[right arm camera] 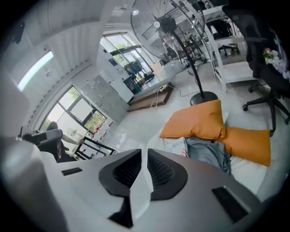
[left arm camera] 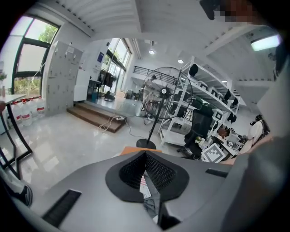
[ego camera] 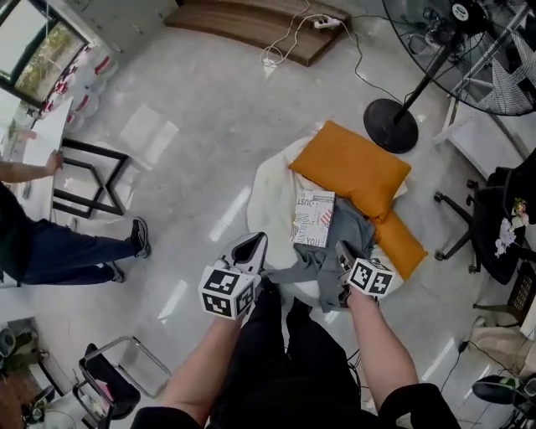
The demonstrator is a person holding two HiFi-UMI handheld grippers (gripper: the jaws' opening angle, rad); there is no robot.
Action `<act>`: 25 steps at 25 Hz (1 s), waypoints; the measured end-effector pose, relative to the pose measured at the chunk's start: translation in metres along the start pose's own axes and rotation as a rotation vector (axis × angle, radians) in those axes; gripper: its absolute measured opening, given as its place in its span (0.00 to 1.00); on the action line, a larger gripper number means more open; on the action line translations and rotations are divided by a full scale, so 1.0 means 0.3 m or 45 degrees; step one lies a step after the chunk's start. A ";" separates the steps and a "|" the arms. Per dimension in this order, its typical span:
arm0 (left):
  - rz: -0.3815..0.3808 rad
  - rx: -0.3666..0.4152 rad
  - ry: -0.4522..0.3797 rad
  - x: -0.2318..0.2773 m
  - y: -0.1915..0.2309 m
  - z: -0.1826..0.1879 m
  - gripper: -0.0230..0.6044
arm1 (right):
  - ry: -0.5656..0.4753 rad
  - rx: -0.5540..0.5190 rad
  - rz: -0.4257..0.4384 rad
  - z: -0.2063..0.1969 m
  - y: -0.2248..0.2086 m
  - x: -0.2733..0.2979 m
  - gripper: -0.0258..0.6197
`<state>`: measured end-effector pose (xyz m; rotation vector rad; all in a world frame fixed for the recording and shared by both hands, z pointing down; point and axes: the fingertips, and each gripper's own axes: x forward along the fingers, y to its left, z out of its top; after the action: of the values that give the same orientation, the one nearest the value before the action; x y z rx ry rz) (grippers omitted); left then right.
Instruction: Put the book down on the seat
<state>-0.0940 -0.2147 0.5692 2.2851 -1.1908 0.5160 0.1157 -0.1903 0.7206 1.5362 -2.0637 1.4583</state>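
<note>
The book (ego camera: pixel 313 218), white with red and black print, lies flat on the white seat (ego camera: pixel 270 191), between an orange cushion (ego camera: pixel 352 169) and a grey garment (ego camera: pixel 342 245). In the right gripper view the book (right arm camera: pixel 176 146) rests below that cushion (right arm camera: pixel 199 120). My left gripper (ego camera: pixel 254 243) hovers near the seat's front left edge, shut and empty. The right gripper (ego camera: pixel 343 250) hangs over the grey garment with its jaws together and nothing between them. Neither gripper touches the book. Seen from its own camera, the left gripper (left arm camera: pixel 145 154) points toward the seat.
A second orange cushion (ego camera: pixel 400 243) lies at the seat's right. A standing fan (ego camera: pixel 392 126) is behind the seat, and an office chair (ego camera: pixel 494 218) to the right. A person (ego camera: pixel 59 247) sits at the left by a black-framed table (ego camera: pixel 88 176). A wooden platform (ego camera: pixel 260 21) lies at the far wall.
</note>
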 end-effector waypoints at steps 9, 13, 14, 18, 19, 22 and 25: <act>-0.008 0.061 -0.030 -0.297 -0.126 0.128 0.04 | -0.120 -0.274 0.088 0.094 0.275 -0.361 0.09; -0.046 0.081 -0.060 -0.368 -0.135 0.154 0.04 | -0.172 -0.395 0.114 0.099 0.416 -0.445 0.08; -0.057 0.082 -0.069 -0.388 -0.131 0.155 0.04 | -0.182 -0.414 0.119 0.089 0.454 -0.460 0.08; -0.101 0.113 -0.110 -0.508 -0.106 0.156 0.04 | -0.234 -0.458 0.129 0.026 0.624 -0.510 0.07; -0.108 0.125 -0.123 -0.547 -0.094 0.157 0.04 | -0.250 -0.469 0.129 0.010 0.670 -0.519 0.07; -0.112 0.152 -0.161 -0.680 -0.039 0.148 0.04 | -0.290 -0.488 0.135 -0.054 0.809 -0.540 0.07; -0.103 0.151 -0.185 -0.825 0.041 0.113 0.04 | -0.323 -0.523 0.140 -0.136 0.958 -0.561 0.07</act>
<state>-0.2356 -0.0822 0.4113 2.4975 -1.1576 0.4059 -0.0568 -0.0578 0.4652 1.5152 -2.4318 0.8218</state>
